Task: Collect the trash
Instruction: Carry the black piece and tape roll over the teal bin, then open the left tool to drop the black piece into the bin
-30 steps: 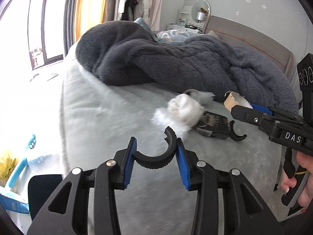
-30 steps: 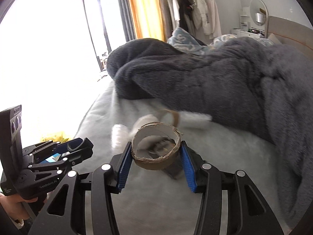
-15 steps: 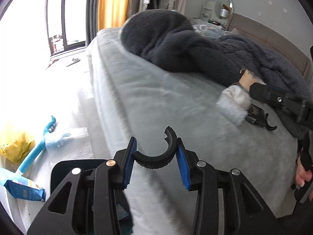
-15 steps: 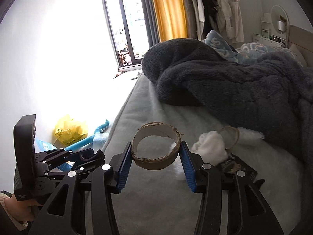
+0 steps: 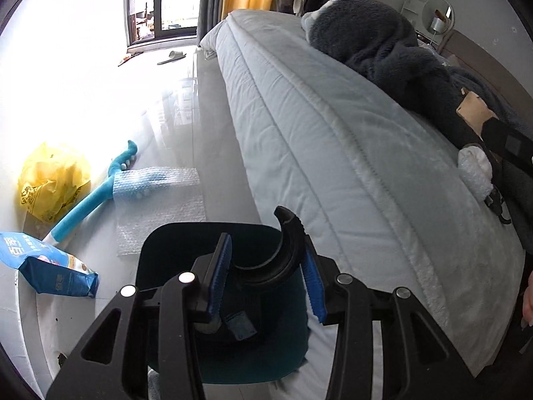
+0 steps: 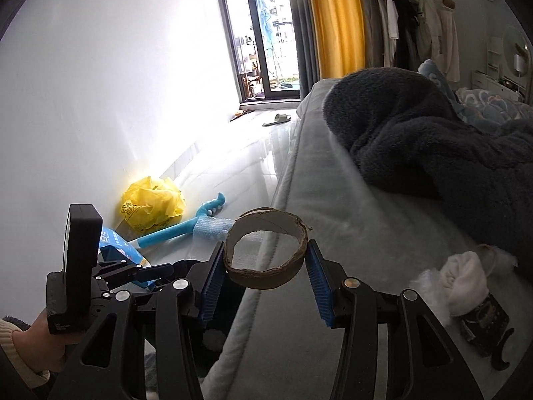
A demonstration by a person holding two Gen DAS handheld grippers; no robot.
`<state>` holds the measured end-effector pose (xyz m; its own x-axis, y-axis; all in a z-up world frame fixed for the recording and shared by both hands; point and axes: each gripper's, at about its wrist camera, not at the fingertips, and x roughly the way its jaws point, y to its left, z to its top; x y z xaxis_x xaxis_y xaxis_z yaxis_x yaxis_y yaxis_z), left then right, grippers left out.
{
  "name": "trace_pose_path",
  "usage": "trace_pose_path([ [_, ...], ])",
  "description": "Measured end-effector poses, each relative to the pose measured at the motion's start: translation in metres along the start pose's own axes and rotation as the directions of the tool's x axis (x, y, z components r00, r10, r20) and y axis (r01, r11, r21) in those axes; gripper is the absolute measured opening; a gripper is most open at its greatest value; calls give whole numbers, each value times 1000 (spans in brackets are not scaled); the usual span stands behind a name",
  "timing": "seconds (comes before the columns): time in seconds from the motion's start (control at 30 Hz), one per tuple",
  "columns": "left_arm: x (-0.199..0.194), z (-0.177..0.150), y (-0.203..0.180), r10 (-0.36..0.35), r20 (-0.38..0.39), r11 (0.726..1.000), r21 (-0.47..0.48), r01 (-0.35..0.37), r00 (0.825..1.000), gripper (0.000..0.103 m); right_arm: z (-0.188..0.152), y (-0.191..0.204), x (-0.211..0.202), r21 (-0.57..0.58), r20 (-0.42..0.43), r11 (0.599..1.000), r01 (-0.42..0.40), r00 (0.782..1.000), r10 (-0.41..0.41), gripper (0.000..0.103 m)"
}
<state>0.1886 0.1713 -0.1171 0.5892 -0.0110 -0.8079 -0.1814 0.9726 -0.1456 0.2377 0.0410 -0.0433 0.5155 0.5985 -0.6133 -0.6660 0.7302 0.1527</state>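
The left hand-held gripper (image 5: pixel 266 276) grips one black curved plastic hook (image 5: pixel 283 250), its open side facing up, directly above the dark bin (image 5: pixel 173 250) beside the bed (image 5: pixel 333 133). The right hand-held gripper (image 6: pixel 265 275) clamps one brown cardboard ring (image 6: pixel 266 250) with a torn rim, its opening facing up, over the bed's edge. One white wad (image 6: pixel 463 283) lies on the bed.

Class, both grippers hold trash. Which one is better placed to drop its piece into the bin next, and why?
Left. The left gripper holds the black hook directly above the bin; the right gripper, holding the cardboard ring, is over the bed edge.
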Motion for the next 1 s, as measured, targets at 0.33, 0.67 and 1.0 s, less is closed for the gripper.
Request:
trace_pose_path([
  [0.33, 18, -24, 50, -4, -136, 1000, -31, 0, 991, 45, 4, 54, 41, -44, -63, 996, -72, 996, 69, 49],
  [0.67, 20, -39, 79, 23, -187, 1000, -13, -26, 982, 45, 0, 90, 82, -53, -139, 993, -104, 986, 96, 49],
  [1.0, -1, -39, 96, 41, -127, 999, 2, -41, 991, 71, -16, 111, 119, -40, -234, 992, -117, 967, 105, 49],
])
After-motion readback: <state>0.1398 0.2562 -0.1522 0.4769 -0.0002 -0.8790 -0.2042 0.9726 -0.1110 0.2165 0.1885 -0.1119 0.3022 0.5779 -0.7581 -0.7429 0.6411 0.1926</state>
